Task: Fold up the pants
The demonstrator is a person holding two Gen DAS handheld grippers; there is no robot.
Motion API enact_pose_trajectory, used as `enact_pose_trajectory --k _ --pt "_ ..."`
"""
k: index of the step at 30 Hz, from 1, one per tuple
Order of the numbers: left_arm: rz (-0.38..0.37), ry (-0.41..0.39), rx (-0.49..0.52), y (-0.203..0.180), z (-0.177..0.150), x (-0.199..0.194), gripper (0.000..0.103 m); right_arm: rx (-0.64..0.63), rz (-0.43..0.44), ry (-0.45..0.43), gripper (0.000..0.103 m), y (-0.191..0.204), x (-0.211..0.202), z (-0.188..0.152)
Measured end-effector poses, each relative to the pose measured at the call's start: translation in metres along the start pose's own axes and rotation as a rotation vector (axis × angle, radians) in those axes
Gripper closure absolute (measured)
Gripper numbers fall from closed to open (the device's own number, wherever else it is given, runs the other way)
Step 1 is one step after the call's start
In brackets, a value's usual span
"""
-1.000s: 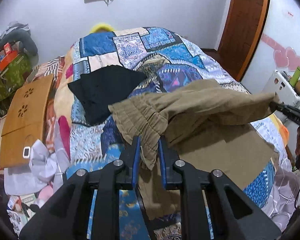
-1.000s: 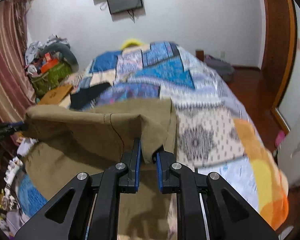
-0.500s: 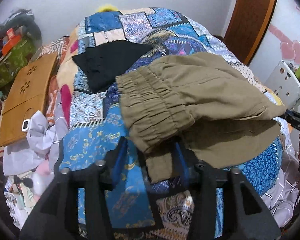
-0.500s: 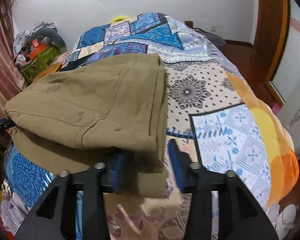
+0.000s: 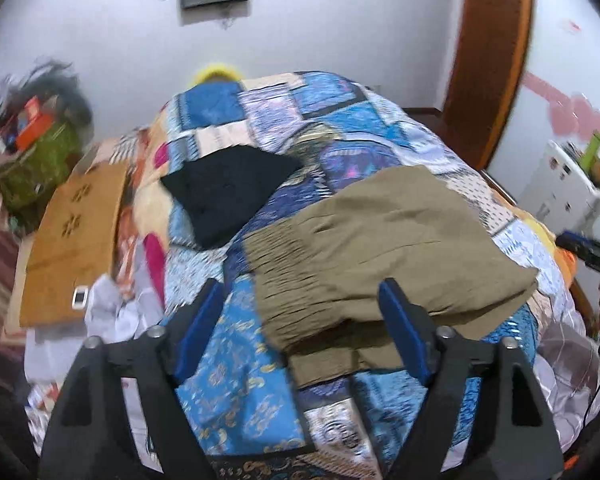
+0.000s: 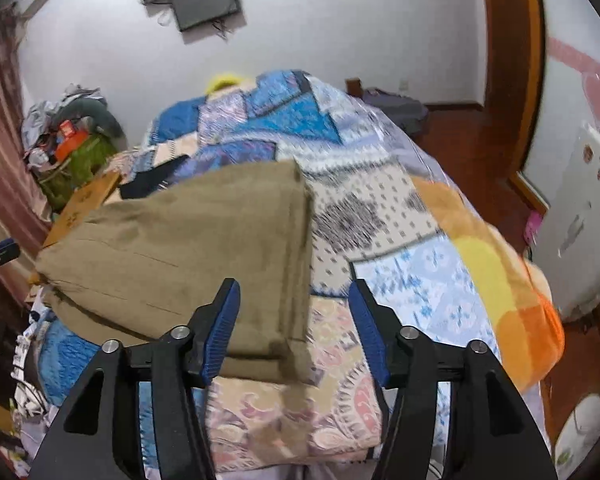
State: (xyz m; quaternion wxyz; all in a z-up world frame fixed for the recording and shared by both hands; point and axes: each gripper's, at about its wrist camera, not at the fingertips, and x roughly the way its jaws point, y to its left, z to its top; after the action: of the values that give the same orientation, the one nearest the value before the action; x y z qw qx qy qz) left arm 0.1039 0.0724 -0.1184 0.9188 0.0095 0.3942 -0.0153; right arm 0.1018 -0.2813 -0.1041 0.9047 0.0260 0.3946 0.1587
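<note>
Both tongs, left gripper (image 5: 302,320) and right gripper (image 6: 294,318), hang spread above folded pants (image 5: 380,252) on the bed (image 5: 236,392); another fold likely needs fresh grips.

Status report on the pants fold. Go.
Left gripper open, right gripper open. Olive pants folded on quilt. Black garment lies apart, not obstructing.

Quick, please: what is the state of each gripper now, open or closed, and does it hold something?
Left gripper: open, holding nothing; the folded olive-brown fabric pants lie on the bed.
Right gripper: open, holding nothing.
</note>
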Motion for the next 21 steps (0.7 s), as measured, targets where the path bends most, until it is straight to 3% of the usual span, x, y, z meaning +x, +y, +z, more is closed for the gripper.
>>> enact_pose_trajectory --k 4,12,17,20,21 --pt "-0.020 0.046 0.108 -0.031 0.000 0.016 0.012 -0.063 0.058 -0.008 0.044 0.026 0.004 0.005" --pt "0.063 0.120 0.348 -0.085 -0.021 0.055 0.012 -0.209 0.136 0.050 0.043 0.077 0.034 -0.002" --pt "0.080 0.104 0.402 -0.101 -0.022 0.065 0.012 -0.277 0.157 0.098 0.043 0.097 0.052 -0.012" --pt "0.032 0.088 0.395 -0.106 -0.017 0.065 0.014 -0.295 0.168 0.118 0.043 0.103 0.058 -0.017" --pt "0.019 0.080 0.394 -0.108 -0.015 0.065 0.019 -0.299 0.172 0.124 0.043 0.104 0.060 -0.018"
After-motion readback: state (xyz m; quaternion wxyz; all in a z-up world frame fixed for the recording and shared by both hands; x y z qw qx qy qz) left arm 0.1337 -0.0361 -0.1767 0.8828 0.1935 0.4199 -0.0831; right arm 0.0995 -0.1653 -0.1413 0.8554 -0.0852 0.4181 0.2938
